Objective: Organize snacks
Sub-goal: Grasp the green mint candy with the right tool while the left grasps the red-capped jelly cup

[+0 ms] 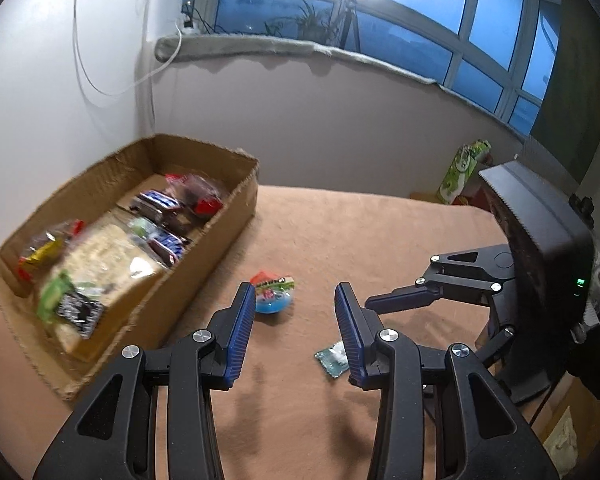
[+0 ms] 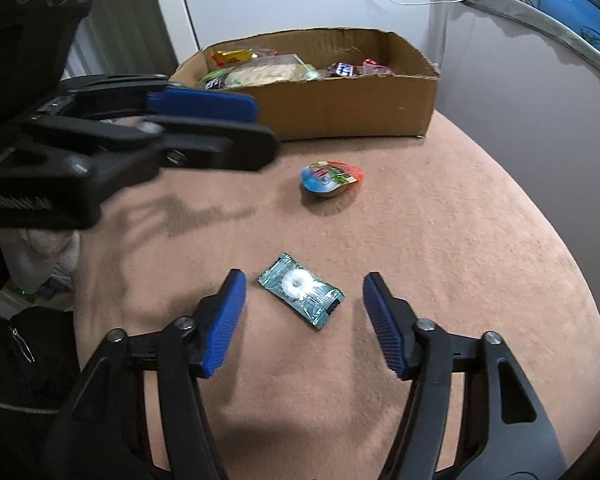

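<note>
A cardboard box (image 1: 228,236) holding several snack packs sits at the table's left; it also shows in the right wrist view (image 2: 340,108). A small round jelly cup (image 1: 273,294) (image 2: 329,178) lies on the tan cloth. A teal-wrapped ring candy (image 1: 333,358) (image 2: 302,288) lies nearer. My left gripper (image 1: 296,292) is open and empty, just above and short of the cup. My right gripper (image 2: 304,280) is open and empty, its fingers on either side of the candy. The left gripper (image 2: 240,128) also shows in the right wrist view.
The table (image 2: 460,240) is covered in tan cloth with a rounded edge at right. A green carton (image 1: 462,170) stands beyond the far edge by the wall. A windowsill (image 1: 260,46) runs behind. The right gripper's body (image 1: 460,280) reaches in from the right.
</note>
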A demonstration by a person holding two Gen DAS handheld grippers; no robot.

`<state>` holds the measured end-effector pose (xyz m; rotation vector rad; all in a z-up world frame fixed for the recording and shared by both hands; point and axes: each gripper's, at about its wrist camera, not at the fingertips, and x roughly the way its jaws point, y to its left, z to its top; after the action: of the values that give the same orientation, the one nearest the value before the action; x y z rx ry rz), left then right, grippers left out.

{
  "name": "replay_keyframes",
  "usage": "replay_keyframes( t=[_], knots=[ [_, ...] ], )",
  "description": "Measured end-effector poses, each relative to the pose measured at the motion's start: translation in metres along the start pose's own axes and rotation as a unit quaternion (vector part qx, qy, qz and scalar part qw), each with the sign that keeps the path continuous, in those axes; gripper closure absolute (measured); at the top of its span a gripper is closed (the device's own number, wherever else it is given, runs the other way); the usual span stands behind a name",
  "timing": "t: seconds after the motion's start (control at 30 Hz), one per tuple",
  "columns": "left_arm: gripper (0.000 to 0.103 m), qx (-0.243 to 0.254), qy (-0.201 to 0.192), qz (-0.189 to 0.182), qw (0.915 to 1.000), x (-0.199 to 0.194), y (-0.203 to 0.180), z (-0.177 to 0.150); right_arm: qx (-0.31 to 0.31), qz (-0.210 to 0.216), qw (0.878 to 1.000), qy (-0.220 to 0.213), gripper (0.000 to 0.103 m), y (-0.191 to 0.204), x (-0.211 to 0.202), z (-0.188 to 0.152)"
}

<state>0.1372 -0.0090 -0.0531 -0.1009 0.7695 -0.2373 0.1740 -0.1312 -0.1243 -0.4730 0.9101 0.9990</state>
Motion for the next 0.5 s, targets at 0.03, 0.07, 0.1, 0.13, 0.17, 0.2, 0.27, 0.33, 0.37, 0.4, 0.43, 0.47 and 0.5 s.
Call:
replay_keyframes(
  t=[0.03, 0.07, 0.1, 0.13, 0.17, 0.2, 0.27, 0.33, 0.37, 0.4, 0.43, 0.47, 0.5],
  knots=[
    [0.063, -0.001, 0.004, 0.001, 1.0, 0.004, 0.0, -0.001, -0.003, 0.004, 1.0, 0.002, 0.043, 0.001, 0.003, 0.001],
    [0.063, -0.001, 0.007, 0.0, 1.0, 0.007, 0.0, -0.001, -0.006, 0.006, 1.0, 0.003, 0.043, 0.001, 0.004, 0.001],
    [0.063, -0.001, 0.012, -0.001, 0.9999, 0.011, 0.0, -0.002, -0.01, 0.007, 1.0, 0.005, 0.043, 0.002, 0.006, 0.001],
    [0.063, -0.004, 0.016, -0.003, 0.9999, 0.015, 0.0, -0.003, -0.015, 0.006, 1.0, 0.008, 0.043, 0.003, 0.009, 0.001],
    [0.063, -0.006, 0.019, -0.005, 0.9998, 0.018, 0.001, -0.004, -0.019, 0.007, 1.0, 0.01, 0.043, 0.004, 0.011, 0.001],
    [0.063, -0.008, 0.022, -0.004, 0.9997, 0.021, 0.002, -0.005, -0.022, 0.008, 1.0, 0.011, 0.043, 0.004, 0.013, 0.002],
    [0.063, -0.01, 0.028, -0.002, 0.9996, 0.028, 0.003, -0.005, -0.027, 0.01, 0.999, 0.014, 0.043, 0.005, 0.018, 0.003],
    [0.063, -0.004, 0.031, 0.003, 0.9995, 0.033, 0.002, -0.005, -0.03, 0.013, 0.999, 0.017, 0.043, 0.006, 0.021, 0.003],
    [0.063, -0.002, 0.032, 0.006, 0.9995, 0.035, 0.002, -0.005, -0.032, 0.014, 0.999, 0.018, 0.043, 0.006, 0.023, 0.003],
    [0.063, 0.0, 0.033, 0.011, 0.9994, 0.038, 0.002, -0.004, -0.032, 0.015, 0.999, 0.018, 0.043, 0.005, 0.024, 0.003],
    [0.063, 0.0, 0.036, 0.013, 0.9993, 0.041, 0.003, -0.004, -0.031, 0.017, 0.999, 0.017, 0.043, 0.004, 0.025, 0.004],
    [0.063, -0.002, 0.039, 0.015, 0.9991, 0.043, 0.005, -0.004, -0.03, 0.021, 0.999, 0.014, 0.043, 0.003, 0.025, 0.004],
    [0.063, -0.003, 0.041, 0.016, 0.999, 0.046, 0.006, -0.003, -0.029, 0.023, 0.999, 0.013, 0.043, 0.002, 0.025, 0.004]
  ],
)
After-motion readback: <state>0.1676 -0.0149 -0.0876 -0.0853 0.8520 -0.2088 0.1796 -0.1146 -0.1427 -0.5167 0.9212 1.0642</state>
